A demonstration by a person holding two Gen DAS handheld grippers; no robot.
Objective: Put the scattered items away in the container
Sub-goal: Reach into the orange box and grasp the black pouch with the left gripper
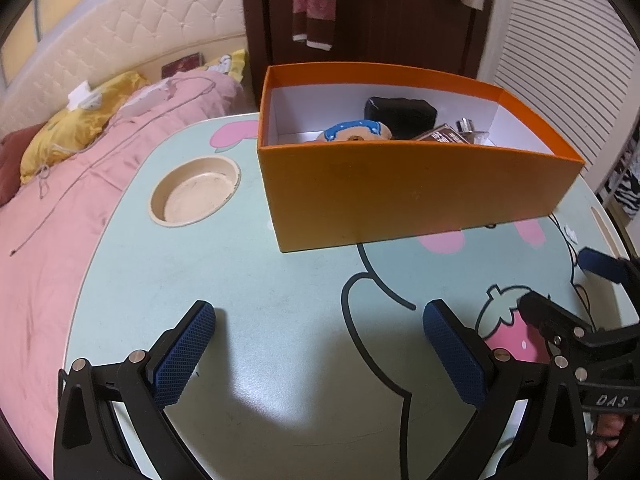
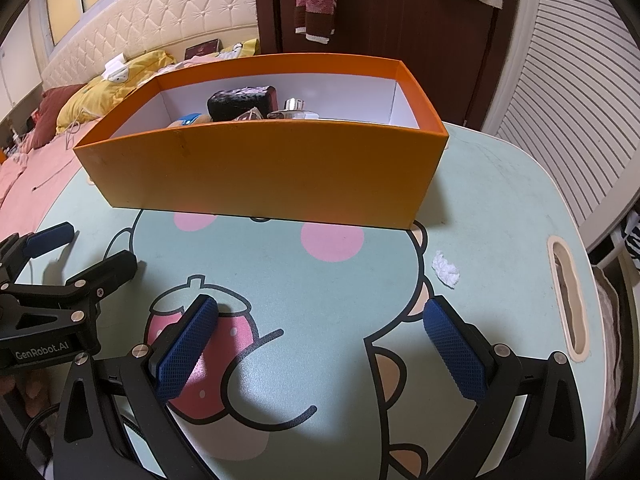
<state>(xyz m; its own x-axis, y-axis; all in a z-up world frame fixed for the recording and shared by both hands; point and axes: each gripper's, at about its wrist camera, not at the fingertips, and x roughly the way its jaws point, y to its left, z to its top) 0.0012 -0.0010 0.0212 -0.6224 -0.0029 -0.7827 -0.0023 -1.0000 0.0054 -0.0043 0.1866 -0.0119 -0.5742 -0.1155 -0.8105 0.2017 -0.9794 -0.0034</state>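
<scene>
An orange box [image 1: 400, 192] with white inside stands on the far half of the table; it also shows in the right wrist view [image 2: 280, 168]. Inside lie a black pouch [image 1: 400, 114], a blue and tan plush toy [image 1: 352, 134], a dark packet [image 1: 444, 136] and a small silver-capped bottle [image 2: 294, 110]. A crumpled white paper scrap [image 2: 445, 269] lies on the table right of the box front. My left gripper [image 1: 320, 352] is open and empty over the near table. My right gripper [image 2: 320, 344] is open and empty, and shows in the left wrist view [image 1: 560, 288].
The table [image 1: 240, 280] is pale green with a cartoon print, a round cup recess [image 1: 196, 190] at the left and a handle slot [image 2: 568, 300] at the right. A bed with pink bedding [image 1: 60, 184] lies left. A dark wardrobe [image 2: 380, 20] stands behind.
</scene>
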